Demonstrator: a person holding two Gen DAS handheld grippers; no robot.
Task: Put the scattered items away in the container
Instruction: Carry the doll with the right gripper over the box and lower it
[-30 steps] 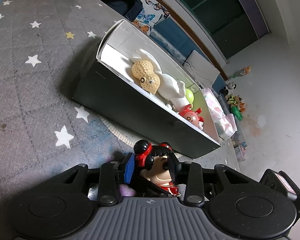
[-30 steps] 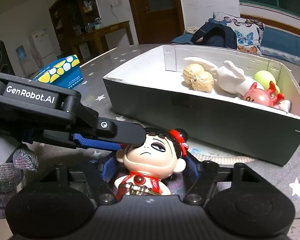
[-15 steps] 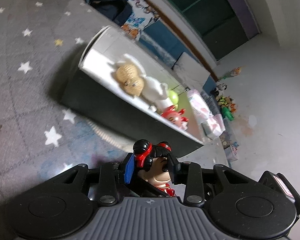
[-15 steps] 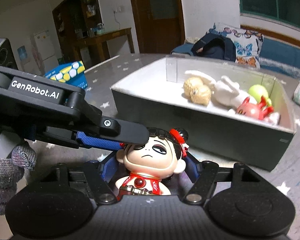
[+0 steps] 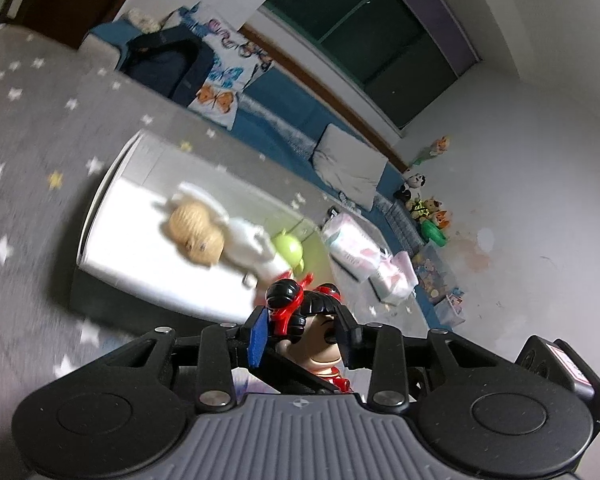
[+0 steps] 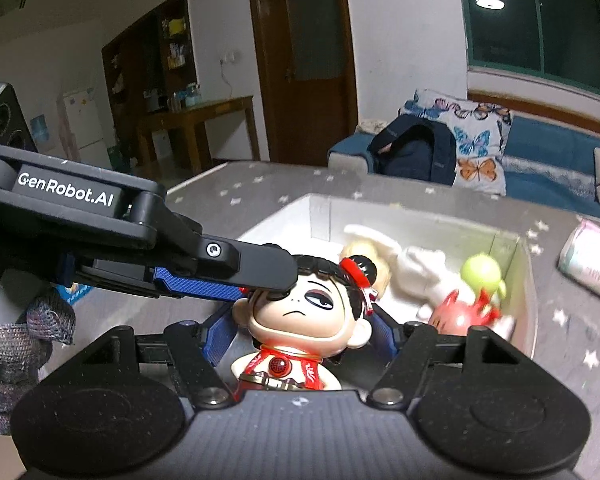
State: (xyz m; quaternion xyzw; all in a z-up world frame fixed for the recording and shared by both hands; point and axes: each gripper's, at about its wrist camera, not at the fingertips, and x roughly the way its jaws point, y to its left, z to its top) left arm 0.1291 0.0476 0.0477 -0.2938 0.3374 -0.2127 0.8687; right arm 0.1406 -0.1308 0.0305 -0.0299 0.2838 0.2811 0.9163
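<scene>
Both tools clamped on one doll figurine (image 6: 300, 320) with black hair buns and red ribbons; right gripper (image 6: 300, 336) pinching the big head from both sides, blue pads against the ears; left gripper (image 5: 300, 328) squeezing the same head crosswise, one black finger (image 6: 256, 270) lying over the hair and brow in the right wrist view; in the left wrist view the figurine (image 5: 316, 332) seen side-on between blue pad and black finger. Held up off the star-print grey cloth (image 5: 28, 128), just short of the near wall of the white-lined box (image 6: 320, 216). Inside the box (image 5: 112, 184): peanut toy (image 5: 196, 236), white plush (image 5: 248, 248), green ball-like toy (image 5: 288, 248), red-pink figure (image 6: 460, 312), all bunched toward the far end. Pink-and-white packet (image 6: 592, 264) lying on the cloth beside the box; butterfly pillow (image 6: 476, 136) and dark backpack (image 6: 412, 152) on the blue sofa behind.
</scene>
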